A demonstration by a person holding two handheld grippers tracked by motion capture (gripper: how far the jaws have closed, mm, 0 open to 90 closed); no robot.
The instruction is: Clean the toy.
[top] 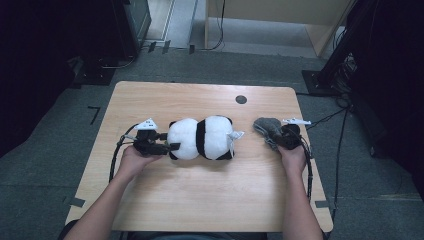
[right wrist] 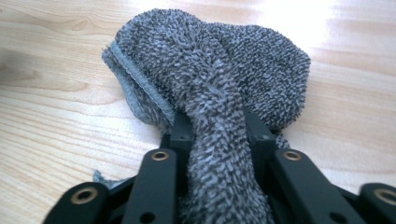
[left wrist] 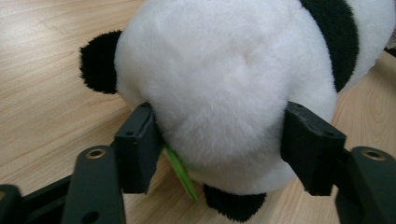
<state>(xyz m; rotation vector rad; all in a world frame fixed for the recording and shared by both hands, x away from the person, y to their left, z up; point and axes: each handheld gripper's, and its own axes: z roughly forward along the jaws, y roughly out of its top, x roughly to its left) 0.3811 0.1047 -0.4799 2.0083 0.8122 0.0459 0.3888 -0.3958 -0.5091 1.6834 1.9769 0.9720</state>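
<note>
Panda plush (top: 202, 138), grey cloth (top: 266, 128), wooden table (top: 200, 195)

Bare forearms, no sleeves. Black two-jaw left gripper (top: 172, 141) and right gripper (top: 276, 136), brass-rimmed screw holes, grey three-cornered top plates, black cables trailing toward six o'clock.

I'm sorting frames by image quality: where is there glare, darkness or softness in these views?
High view: the wooden table is evenly lit, but the room's edges fall into near black. Right gripper view: a blown-out glare patch on the wood behind the grey towel. Left gripper view: the plush panda is so close that its white fur looks soft.
</note>
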